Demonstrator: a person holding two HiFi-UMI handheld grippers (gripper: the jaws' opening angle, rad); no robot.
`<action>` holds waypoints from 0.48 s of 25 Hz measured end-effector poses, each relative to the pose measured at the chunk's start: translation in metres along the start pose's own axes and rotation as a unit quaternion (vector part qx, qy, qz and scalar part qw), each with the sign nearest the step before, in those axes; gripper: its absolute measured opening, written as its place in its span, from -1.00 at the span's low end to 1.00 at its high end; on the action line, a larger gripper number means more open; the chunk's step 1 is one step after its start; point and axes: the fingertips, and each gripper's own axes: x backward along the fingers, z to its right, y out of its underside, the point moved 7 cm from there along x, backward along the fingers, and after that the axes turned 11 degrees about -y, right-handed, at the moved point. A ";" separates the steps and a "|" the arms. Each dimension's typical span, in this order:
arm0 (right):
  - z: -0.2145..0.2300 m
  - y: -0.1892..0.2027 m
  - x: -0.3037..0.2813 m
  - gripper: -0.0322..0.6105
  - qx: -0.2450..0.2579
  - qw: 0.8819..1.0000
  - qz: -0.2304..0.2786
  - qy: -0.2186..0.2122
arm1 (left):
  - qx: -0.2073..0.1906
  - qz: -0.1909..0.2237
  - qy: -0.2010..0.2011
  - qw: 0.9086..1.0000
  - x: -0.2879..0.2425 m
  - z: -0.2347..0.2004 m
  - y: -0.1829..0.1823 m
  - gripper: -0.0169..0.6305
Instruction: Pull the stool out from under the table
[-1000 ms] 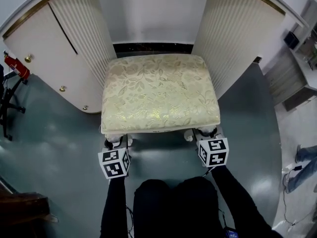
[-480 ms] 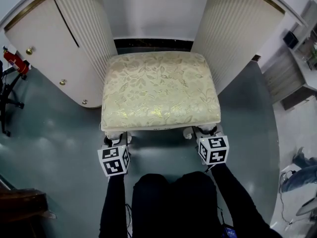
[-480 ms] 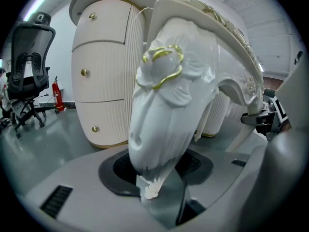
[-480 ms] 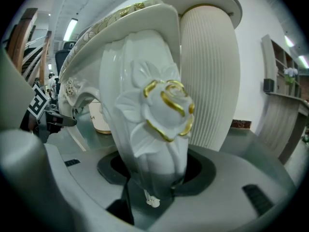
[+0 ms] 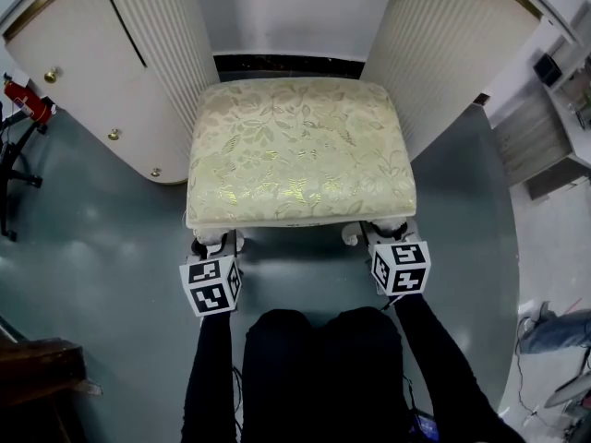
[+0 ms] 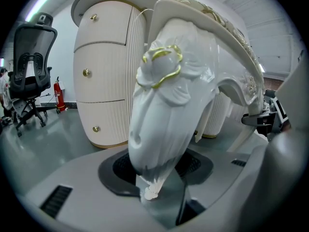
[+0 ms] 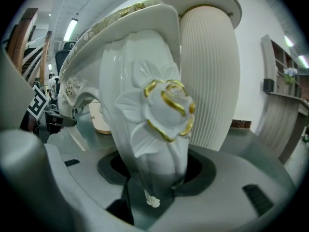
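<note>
A stool [image 5: 300, 150] with a cream floral cushion stands between the two fluted pedestals of a white table, its back edge at the table's recess. My left gripper [image 5: 214, 247] is shut on the stool's front left leg [image 6: 164, 115], a carved white leg with a gold-edged rose. On the other side my right gripper [image 5: 386, 241] is shut on the front right leg [image 7: 152, 124]. Both legs fill the space between the jaws in the gripper views. The cushion hides the fingertips in the head view.
The left pedestal [image 5: 111, 81] with gold knobs and the right pedestal [image 5: 443, 63] flank the stool. An office chair [image 6: 31, 76] and a red fire extinguisher [image 5: 28, 104] stand at the left. Grey floor [image 5: 111, 275] spreads around the person's dark legs [image 5: 319, 377].
The stool has slid a little toward the person, out of the recess, with both grippers still on its front legs. The grippers moved back with it.
</note>
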 end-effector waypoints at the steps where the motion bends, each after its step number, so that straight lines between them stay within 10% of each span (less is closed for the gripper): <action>1: 0.000 0.000 0.000 -0.23 -0.001 1.000 -0.002 0.000 | 0.000 0.000 -0.001 1.000 0.000 0.000 0.000 -0.29; 12: -0.002 0.001 0.000 -0.23 -0.010 1.000 0.005 0.016 | 0.014 -0.008 -0.010 1.000 -0.001 0.001 0.003 -0.29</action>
